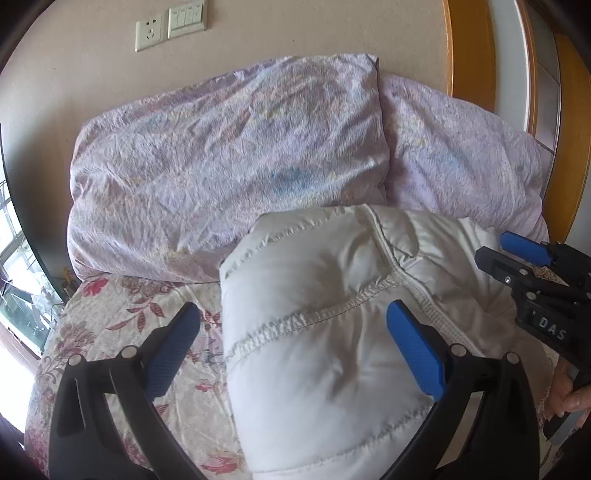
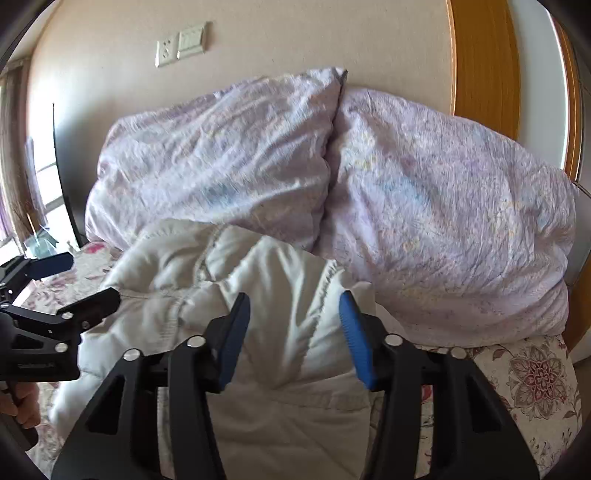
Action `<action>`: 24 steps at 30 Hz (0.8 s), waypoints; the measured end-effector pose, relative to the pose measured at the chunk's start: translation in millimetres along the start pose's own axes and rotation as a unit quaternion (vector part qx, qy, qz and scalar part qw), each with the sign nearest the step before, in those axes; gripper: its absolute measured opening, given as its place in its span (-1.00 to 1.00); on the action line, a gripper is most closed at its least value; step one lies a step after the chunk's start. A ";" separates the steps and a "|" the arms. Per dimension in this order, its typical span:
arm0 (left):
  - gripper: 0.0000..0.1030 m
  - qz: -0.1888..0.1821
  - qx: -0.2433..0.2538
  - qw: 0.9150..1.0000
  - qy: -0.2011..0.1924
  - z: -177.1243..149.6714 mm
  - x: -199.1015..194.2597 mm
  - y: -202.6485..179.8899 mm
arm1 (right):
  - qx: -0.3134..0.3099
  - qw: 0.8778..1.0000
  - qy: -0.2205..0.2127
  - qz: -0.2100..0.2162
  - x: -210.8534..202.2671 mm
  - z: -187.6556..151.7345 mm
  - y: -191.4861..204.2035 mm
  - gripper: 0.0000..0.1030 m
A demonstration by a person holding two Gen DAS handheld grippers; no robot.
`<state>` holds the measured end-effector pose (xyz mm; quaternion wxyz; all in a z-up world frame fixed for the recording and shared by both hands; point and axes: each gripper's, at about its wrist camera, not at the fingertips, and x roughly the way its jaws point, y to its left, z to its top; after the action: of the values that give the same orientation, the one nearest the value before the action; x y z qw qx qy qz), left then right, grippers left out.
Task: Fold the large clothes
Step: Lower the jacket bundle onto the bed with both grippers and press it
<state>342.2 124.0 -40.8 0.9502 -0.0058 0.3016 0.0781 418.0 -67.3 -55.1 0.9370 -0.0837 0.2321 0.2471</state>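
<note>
A white quilted puffer jacket (image 1: pixel 325 332) lies bunched and folded on the flowered bed; it also shows in the right wrist view (image 2: pixel 266 332). My left gripper (image 1: pixel 295 339) is open, its fingers wide apart over the jacket's left side, holding nothing. My right gripper (image 2: pixel 291 332) is open, its blue pads either side of a raised fold of the jacket, not pinching it. The right gripper also shows at the right edge of the left wrist view (image 1: pixel 532 266). The left gripper shows at the left edge of the right wrist view (image 2: pixel 74 284).
Two lilac pillows (image 1: pixel 229 162) (image 2: pixel 450 229) lean on the wall behind the jacket. The flowered bedsheet (image 1: pixel 122 332) lies to the left. A wooden door frame (image 1: pixel 469 48) stands at the right, wall sockets (image 1: pixel 147 33) above, a window at far left.
</note>
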 end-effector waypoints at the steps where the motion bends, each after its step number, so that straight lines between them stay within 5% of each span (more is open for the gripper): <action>1: 0.96 0.001 0.001 1.000 0.004 -1.7 4.9 -1.3 | -0.001 1.000 0.009 -0.002 6.4 -3.3 -1.4 -0.16; 8: 0.97 -0.014 -0.006 1.000 0.020 -19.4 34.8 -8.8 | 0.030 0.998 0.059 0.009 43.6 -34.5 -25.3 -0.21; 24: 0.97 0.014 -0.001 1.000 0.008 -35.8 62.2 -21.7 | 0.044 0.997 0.065 0.014 67.6 -60.7 -31.0 -0.22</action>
<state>375.2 109.5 -106.5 0.9466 -0.0028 0.3090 0.0915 461.8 -81.8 -139.3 0.9191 -0.0551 0.3045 0.2439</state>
